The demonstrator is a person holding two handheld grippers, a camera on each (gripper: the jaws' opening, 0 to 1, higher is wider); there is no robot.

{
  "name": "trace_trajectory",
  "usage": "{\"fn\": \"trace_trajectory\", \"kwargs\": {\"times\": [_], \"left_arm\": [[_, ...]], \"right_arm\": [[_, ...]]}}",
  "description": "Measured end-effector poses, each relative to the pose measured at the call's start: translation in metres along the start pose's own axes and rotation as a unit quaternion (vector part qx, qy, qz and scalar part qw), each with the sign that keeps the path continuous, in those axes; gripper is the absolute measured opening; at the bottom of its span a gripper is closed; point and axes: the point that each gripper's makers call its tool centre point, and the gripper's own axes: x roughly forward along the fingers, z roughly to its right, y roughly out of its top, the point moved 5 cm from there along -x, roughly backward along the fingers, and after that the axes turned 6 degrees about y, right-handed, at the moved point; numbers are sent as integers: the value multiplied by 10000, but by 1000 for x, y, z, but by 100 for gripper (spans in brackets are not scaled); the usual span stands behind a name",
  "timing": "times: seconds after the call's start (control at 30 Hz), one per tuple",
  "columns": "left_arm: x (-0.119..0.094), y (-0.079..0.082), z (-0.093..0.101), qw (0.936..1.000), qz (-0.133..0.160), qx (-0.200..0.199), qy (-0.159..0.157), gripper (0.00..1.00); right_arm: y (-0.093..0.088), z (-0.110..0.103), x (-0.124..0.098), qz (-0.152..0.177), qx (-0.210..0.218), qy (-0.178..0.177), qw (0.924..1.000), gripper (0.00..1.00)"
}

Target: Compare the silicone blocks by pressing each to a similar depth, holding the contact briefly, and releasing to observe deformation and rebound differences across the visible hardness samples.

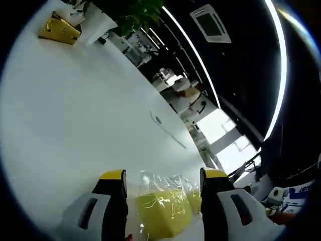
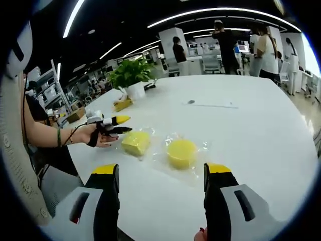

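Two yellow silicone blocks lie in clear plastic wrap on the white table (image 2: 241, 130). The square block (image 2: 135, 143) is on the left and the round block (image 2: 181, 152) on the right. A hand holds my left gripper (image 2: 122, 125) at the square block's left side, yellow tips pointing at it. In the left gripper view the square block (image 1: 158, 211) lies between the open jaws of my left gripper (image 1: 164, 174), with small gaps on both sides. My right gripper (image 2: 163, 170) is open and empty, short of the round block.
A potted plant (image 2: 131, 75) and a small yellow box (image 2: 122, 104) stand at the table's far left; the box (image 1: 59, 29) also appears in the left gripper view. Several people stand beyond the table's far edge. The person's arm (image 2: 50, 134) reaches in from the left.
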Motion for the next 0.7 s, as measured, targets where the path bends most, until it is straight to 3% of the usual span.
{"fn": "trace_trajectory", "kwargs": {"times": [0.1,0.27,0.47,0.7], "left_arm": [[3,-6,-4,9999,-27,-138,-79,43],[8,-8,-16,9984,122,-553,-90,37],[9,-12,-25,9963,148,-843,-58,16],[10,-9,-26,9961,215,-855,-76,10]], "right_arm": [[-2,0,2,-72,-4,-7,10000,63],[-3,1,4,-173,11,-34,9998,62],[-5,3,5,-260,11,-66,9996,62],[-4,3,8,-287,16,-62,9996,60]]}}
